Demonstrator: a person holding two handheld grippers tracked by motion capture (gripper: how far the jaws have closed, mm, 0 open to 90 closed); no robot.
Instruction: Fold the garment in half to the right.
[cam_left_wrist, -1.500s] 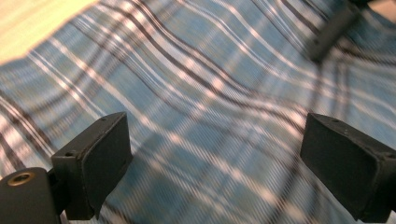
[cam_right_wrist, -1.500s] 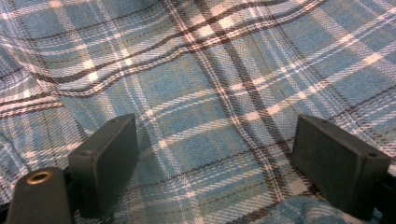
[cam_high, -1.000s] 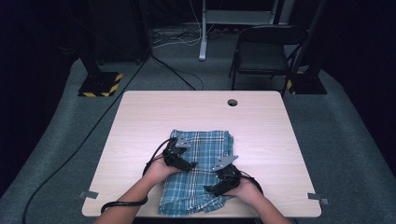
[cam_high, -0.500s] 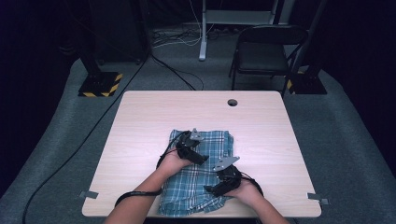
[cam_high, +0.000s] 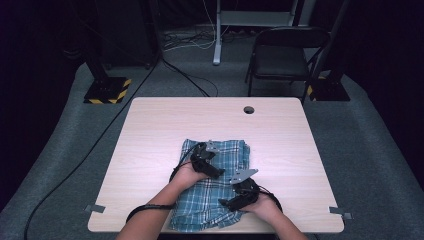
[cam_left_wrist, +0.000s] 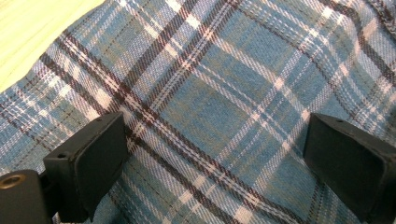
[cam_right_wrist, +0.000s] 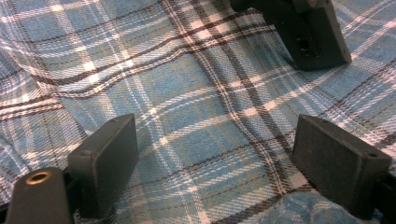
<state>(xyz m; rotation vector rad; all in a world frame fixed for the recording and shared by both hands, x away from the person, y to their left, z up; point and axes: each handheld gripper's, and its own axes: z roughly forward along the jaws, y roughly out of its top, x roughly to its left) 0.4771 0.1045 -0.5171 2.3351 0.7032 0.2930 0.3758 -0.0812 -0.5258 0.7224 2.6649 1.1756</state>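
- Since a second ago, the left tool (cam_high: 218, 172) has been carried inward across the plaid cloth (cam_high: 220, 150); the right tool (cam_high: 223, 203) is kept in place.
- Both tools are seen spread wide over the fabric, nothing pinched.
- The cloth lies folded on the tabletop (cam_high: 150, 125), at its near edge.
- Smoothing or folding is judged under way; next, a fold edge needs to be pinched.

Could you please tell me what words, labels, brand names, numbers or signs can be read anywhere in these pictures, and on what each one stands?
None: no readable text anywhere.
The plaid cloth shows only its check pattern, no tag.
The table is bare wood, unmarked.
The floor stand base carries yellow-and-black hazard stripes, a warning marking without words.
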